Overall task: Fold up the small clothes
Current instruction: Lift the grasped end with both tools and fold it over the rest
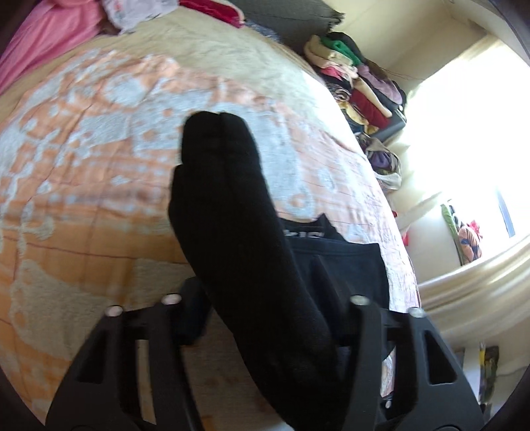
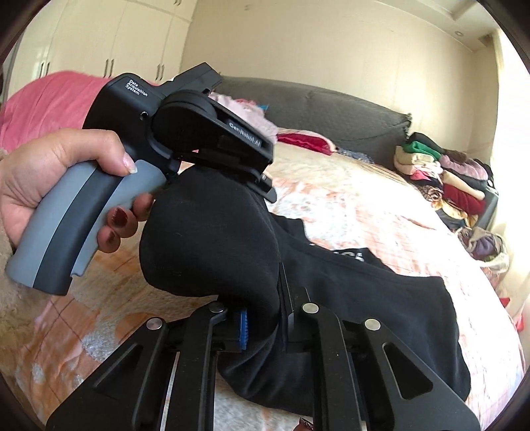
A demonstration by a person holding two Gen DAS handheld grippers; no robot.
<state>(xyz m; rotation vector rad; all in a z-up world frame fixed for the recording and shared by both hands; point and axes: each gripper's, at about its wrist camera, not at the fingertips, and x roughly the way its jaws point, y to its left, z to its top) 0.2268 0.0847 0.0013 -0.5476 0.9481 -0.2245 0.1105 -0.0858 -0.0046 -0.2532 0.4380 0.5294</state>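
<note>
A black sock [image 1: 232, 212] hangs from my left gripper [image 1: 268, 318], which is shut on it above the bed. In the right wrist view the same sock [image 2: 212, 238] bulges between both tools. My right gripper [image 2: 265, 328] is shut on its lower end, a blue pad [image 2: 243, 328] pressed against the cloth. The left gripper's body [image 2: 185, 126], held by a hand [image 2: 49, 172], sits just above the sock. A black garment [image 1: 344, 262] with white lettering lies flat on the bedspread beneath; it also shows in the right wrist view [image 2: 381, 298].
The bed has an orange and white patterned spread [image 1: 99, 165]. A pile of folded clothes [image 2: 444, 175] sits at the far right edge, a grey headboard [image 2: 331, 112] behind. Pink bedding [image 1: 43, 36] and loose clothes [image 1: 139, 13] lie at the head. A bright window [image 1: 463, 132] is to the right.
</note>
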